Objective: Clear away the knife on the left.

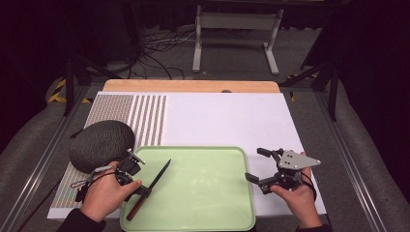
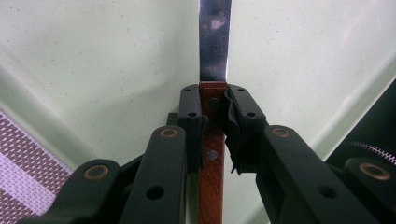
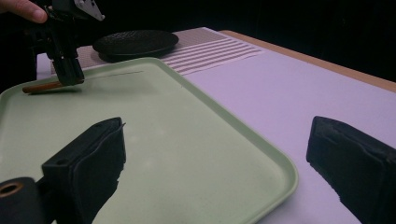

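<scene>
A knife (image 1: 162, 175) with a dark blade and a red-brown wooden handle (image 2: 212, 163) lies low over the left part of a pale green tray (image 1: 193, 149). My left gripper (image 1: 142, 191) is shut on the handle just behind the blade (image 2: 215, 37), pads (image 2: 192, 112) pressing both sides. From the right gripper view, the left gripper (image 3: 70, 74) points down at the handle (image 3: 44, 87); whether the knife touches the tray (image 3: 224, 109) I cannot tell. My right gripper (image 1: 254, 164) is open by the tray's right edge, nothing between its jaws (image 3: 219, 140).
A dark, textured oval dish (image 1: 101, 145) sits on a striped woven mat (image 1: 145, 118) at the left, just behind my left hand. A white board (image 1: 227, 116) covers the wooden table (image 1: 193, 86). A white stand and cables are on the floor beyond.
</scene>
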The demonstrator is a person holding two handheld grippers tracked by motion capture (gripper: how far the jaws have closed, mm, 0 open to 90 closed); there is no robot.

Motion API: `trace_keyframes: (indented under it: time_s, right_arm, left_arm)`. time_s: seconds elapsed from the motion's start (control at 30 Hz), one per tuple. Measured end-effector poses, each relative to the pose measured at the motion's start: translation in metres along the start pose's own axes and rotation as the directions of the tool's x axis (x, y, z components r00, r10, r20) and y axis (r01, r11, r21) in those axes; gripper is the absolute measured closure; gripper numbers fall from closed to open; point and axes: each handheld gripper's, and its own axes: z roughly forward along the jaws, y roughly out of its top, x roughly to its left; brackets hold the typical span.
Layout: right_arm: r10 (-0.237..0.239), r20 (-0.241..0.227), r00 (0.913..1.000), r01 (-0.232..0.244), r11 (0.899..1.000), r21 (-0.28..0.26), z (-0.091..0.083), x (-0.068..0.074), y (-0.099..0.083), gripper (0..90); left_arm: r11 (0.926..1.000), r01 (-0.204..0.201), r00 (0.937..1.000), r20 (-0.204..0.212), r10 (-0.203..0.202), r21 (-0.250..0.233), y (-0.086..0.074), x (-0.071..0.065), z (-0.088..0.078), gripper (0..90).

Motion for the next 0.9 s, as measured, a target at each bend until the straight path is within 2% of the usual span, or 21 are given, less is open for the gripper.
trace_keyframes:
  time_s: [0.23, 0.77, 0.9]
  right_arm:
    - [-0.001, -0.003, 1.0000, 0.001, 1.000, -0.005, -0.0001, 0.0003, 0.0005, 5.4]
    - [0.003, -0.008, 1.0000, -0.003, 1.000, -0.002, 0.0005, 0.0003, 0.0001, 5.3]
    - [0.002, -0.009, 1.0000, -0.002, 1.000, -0.001, 0.0005, 0.0002, -0.0001, 5.3]
  left_arm:
    - [0.9999, 0.011, 0.9999, -0.007, -0.011, 0.007, 0.0009, 0.0013, 0.0026, 77.6]
    - [0.9996, 0.008, 0.9995, -0.032, -0.007, 0.026, 0.0011, 0.0023, 0.0075, 77.0]
    - [0.9999, 0.004, 0.9998, -0.018, -0.004, 0.011, 0.0011, 0.0021, 0.0065, 68.8]
